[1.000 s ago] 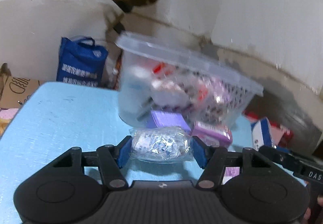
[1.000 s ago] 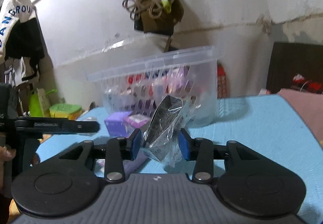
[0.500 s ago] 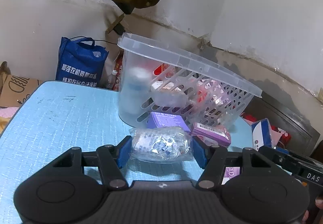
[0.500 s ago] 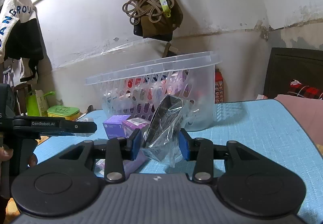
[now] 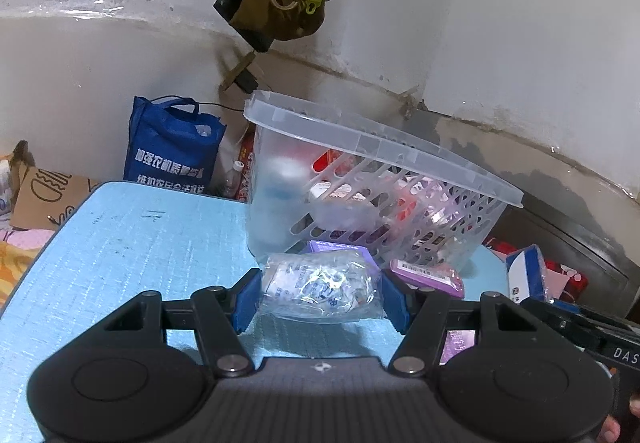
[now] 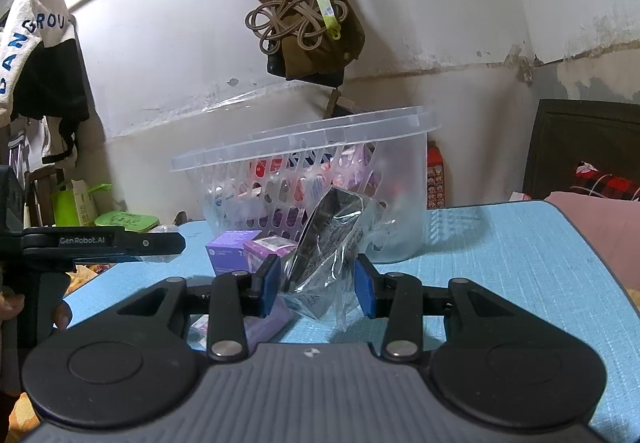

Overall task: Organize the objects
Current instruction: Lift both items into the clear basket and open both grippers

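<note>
My left gripper (image 5: pixel 320 299) is shut on a clear plastic packet with blue print (image 5: pixel 316 285), held above the blue mat. My right gripper (image 6: pixel 318 285) is shut on a dark item in a clear plastic bag (image 6: pixel 326 243), held tilted above the mat. A clear slotted plastic basket (image 5: pixel 384 151) with several packets and boxes inside stands just beyond both; it also shows in the right wrist view (image 6: pixel 320 135). Purple boxes (image 5: pixel 426 275) lie at its foot, also seen in the right wrist view (image 6: pixel 230 249).
A light blue mat (image 5: pixel 120 243) covers the table. A blue tote bag (image 5: pixel 168 151) stands behind its far edge. A blue and white box (image 5: pixel 526 275) sits at the right. Ropes and a bag (image 6: pixel 308 19) hang on the wall above the basket.
Both grippers have risen and tilted a little with their packets still held. The basket now sits lower and slightly nearer in both views.
</note>
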Motion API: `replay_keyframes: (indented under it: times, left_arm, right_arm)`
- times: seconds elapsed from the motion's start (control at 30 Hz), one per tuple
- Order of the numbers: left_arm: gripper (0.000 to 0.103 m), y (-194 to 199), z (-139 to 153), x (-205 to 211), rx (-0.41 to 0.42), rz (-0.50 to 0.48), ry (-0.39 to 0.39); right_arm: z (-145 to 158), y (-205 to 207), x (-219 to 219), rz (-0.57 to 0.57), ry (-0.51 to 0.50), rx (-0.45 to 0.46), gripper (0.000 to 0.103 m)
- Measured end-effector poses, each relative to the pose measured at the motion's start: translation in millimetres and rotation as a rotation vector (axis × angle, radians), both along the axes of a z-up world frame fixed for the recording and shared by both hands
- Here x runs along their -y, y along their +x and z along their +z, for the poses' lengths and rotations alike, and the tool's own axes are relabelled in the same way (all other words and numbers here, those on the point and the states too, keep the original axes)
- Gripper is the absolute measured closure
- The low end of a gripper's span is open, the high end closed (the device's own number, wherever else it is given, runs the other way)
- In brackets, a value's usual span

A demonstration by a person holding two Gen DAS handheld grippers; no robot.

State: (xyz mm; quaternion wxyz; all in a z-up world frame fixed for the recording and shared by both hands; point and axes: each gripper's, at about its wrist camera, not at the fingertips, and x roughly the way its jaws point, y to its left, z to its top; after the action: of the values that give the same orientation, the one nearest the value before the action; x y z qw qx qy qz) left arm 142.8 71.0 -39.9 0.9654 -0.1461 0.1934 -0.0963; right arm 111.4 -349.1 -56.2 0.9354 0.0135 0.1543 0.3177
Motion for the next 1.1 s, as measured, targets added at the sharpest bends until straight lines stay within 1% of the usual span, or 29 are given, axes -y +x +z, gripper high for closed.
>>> replay_keyframes:
  times: [0.1, 0.17, 0.27, 0.33, 0.4, 0.5, 0.57, 0.63, 0.67, 0.7, 0.77, 0.87, 0.9, 0.93, 0.97, 1.0, 1.03, 1.07, 1.1]
  left_arm:
    - [0.037, -1, -1, -3, -0.002, 0.032, -0.015]
    - [0.037, -4, 0, -7, 0.015, 0.054, -0.037]
    - [0.037, -10, 5, -7, 0.033, 0.059, -0.034]
    - [0.037, -19, 10, -6, 0.043, 0.047, -0.024]
    - [0.037, -30, 22, -2, 0.069, 0.037, -0.004]
    - [0.037, -41, 47, 4, 0.126, 0.008, 0.007]
    - [0.037, -40, 67, 9, 0.158, -0.015, 0.008]
    - [0.037, -29, 90, 15, 0.189, -0.031, 0.025]
    - [0.037, -20, 102, 18, 0.197, -0.035, 0.021]
    - [0.037, -8, 113, 20, 0.196, -0.040, 0.016]
    - [0.037, 20, 134, 27, 0.192, -0.036, 0.030]
    - [0.037, 63, 150, 38, 0.162, 0.003, 0.077]
    - [0.037, 75, 151, 40, 0.146, 0.003, 0.075]
    - [0.034, 88, 151, 44, 0.134, -0.005, 0.086]
    - [0.023, 98, 149, 47, 0.108, 0.000, 0.103]
    - [0.017, 107, 145, 49, 0.067, 0.011, 0.100]
    - [0.011, 110, 140, 49, 0.041, 0.007, 0.089]
    - [0.011, 112, 133, 48, 0.021, -0.005, 0.078]
    - [0.011, 109, 129, 47, 0.020, -0.010, 0.074]
  right_arm:
    - [0, -1, 1, 0.002, 0.004, 0.008, 0.060]
    - [0, -1, 1, 0.003, 0.005, 0.010, 0.060]
    - [4, -1, 2, 0.002, 0.006, 0.015, 0.060]
    - [9, -3, 3, -0.027, -0.011, 0.010, 0.060]
    - [20, -12, 8, -0.051, -0.024, 0.046, 0.060]
    - [42, -18, 16, -0.026, 0.008, 0.061, 0.060]
    - [62, -18, 18, -0.023, 0.019, 0.085, 0.060]
    - [84, -9, 14, -0.010, 0.024, 0.115, 0.060]
    - [95, -2, 9, 0.001, 0.019, 0.124, 0.060]
    - [105, 7, 3, 0.011, 0.016, 0.129, 0.060]
    - [123, 33, -15, 0.033, -0.007, 0.133, 0.060]
    - [134, 72, -41, 0.051, -0.073, 0.135, 0.060]
    - [134, 82, -47, 0.053, -0.082, 0.127, 0.059]
    - [131, 91, -51, 0.047, -0.090, 0.119, 0.055]
    - [129, 99, -55, 0.048, -0.098, 0.106, 0.050]
    - [126, 103, -57, 0.053, -0.113, 0.101, 0.037]
    - [122, 103, -59, 0.033, -0.140, 0.110, 0.024]
    - [120, 100, -58, 0.008, -0.150, 0.130, 0.019]
    - [118, 95, -56, 0.003, -0.151, 0.151, 0.010]
